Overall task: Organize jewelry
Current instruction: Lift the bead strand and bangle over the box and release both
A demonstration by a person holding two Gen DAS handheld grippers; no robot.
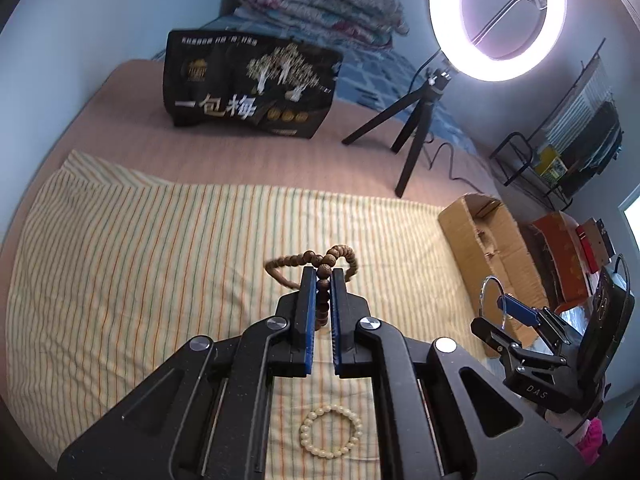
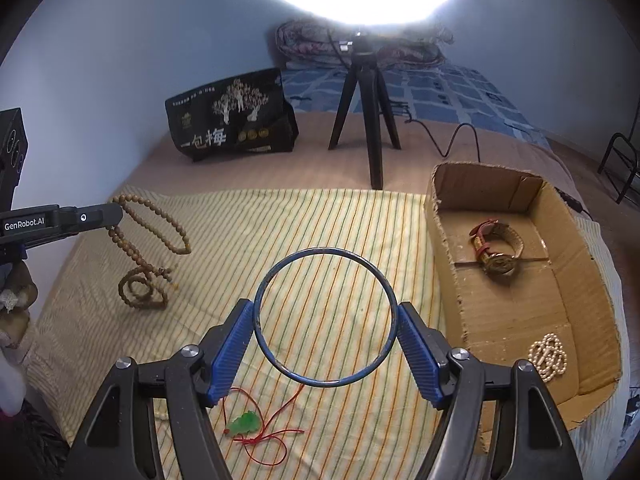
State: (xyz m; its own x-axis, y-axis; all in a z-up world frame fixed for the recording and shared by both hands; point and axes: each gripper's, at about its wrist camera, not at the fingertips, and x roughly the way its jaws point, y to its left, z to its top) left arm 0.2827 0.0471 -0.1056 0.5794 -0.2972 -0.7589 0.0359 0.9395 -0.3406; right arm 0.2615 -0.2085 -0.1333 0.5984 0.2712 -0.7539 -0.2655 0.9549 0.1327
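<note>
over a striped yellow cloth [image 2: 328, 240] spread on a bed, the right hand-held gripper [image 2: 326, 336] grasps a thin blue metal bangle [image 2: 276, 280] across its width, one blue pad pressed to each side, the hoop facing the camera and clear of the cloth. to its right, close by, sits an open brown cardboard box [image 2: 448, 240], its long axis running away from the camera; the right hand is plainly the nearer one to it. inside lie a wristwatch with a red and tan strap [image 2: 496, 248] near the middle and a coiled string of small white pearl beads [image 2: 548, 356] at the near end, with bare floor between them. the coming move likely turns on carrying the bangle rightward over the box's near wall. at left, the left hand-held gripper [image 1: 323, 276] is clenched on a long strand of brown wooden prayer beads [image 2: 160, 224], lifted so part hangs in loops while its lower coil appears to rest on the cloth, well apart from the box. on the cloth remain a round cream bead bracelet [image 1: 332, 432] beneath the left gripper, and a green carved pendant on a red cord [image 2: 244, 424] under the right.
</note>
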